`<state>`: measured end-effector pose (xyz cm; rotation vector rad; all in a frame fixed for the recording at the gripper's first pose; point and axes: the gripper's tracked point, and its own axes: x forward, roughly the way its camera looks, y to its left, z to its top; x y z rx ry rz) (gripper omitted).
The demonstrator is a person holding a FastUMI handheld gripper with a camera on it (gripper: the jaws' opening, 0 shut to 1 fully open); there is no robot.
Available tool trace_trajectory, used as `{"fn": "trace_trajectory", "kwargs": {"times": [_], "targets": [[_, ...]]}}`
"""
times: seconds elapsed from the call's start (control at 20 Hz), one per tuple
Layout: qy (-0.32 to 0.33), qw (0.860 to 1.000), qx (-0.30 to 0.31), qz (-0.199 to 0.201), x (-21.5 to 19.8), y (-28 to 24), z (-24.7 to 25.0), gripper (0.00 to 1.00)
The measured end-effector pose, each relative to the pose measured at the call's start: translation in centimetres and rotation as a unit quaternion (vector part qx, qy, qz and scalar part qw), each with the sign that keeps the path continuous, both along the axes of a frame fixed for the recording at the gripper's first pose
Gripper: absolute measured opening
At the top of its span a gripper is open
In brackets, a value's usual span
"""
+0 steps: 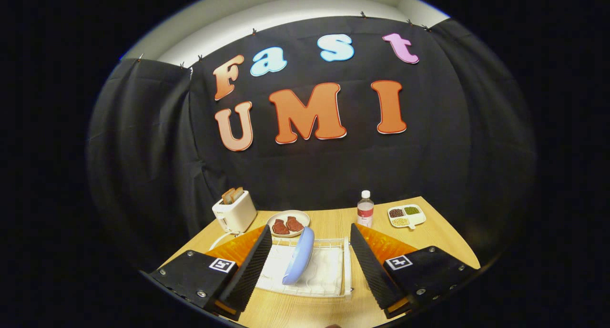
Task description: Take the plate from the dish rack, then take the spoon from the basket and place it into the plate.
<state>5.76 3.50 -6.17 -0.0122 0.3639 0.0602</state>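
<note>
Gripper [310, 251] spread wide, empty, lower centre; blue plate [299, 255] on edge in white dish rack [346, 266] between fingers; should descend square, pinch the rim.

toaster [234, 212] with toast, meat plate [288, 222], bottle [365, 209], bean tray [406, 215], table [443, 237]

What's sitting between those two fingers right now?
In the gripper view, the open gripper has a blue plate standing on edge in a white dish rack between its fingers, touching neither.
</note>
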Motion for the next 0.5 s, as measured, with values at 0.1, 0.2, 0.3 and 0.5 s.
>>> {"fn": "trace_trajectory", "kwargs": {"times": [0.1, 0.2, 0.3, 0.5], "targets": [[0.029, 1.000, -0.009, 0.005, 1.0, 0.7, -1.2, 0.98], [0.055, 0.998, -0.033, 0.004, 2.3, 0.8, -2.8, 0.98], [0.092, 0.994, -0.064, 0.006, 3.3, 1.0, -5.0, 0.98], [0.158, 0.984, -0.084, 0.006, 5.0, 1.5, -9.0, 0.94]]}}
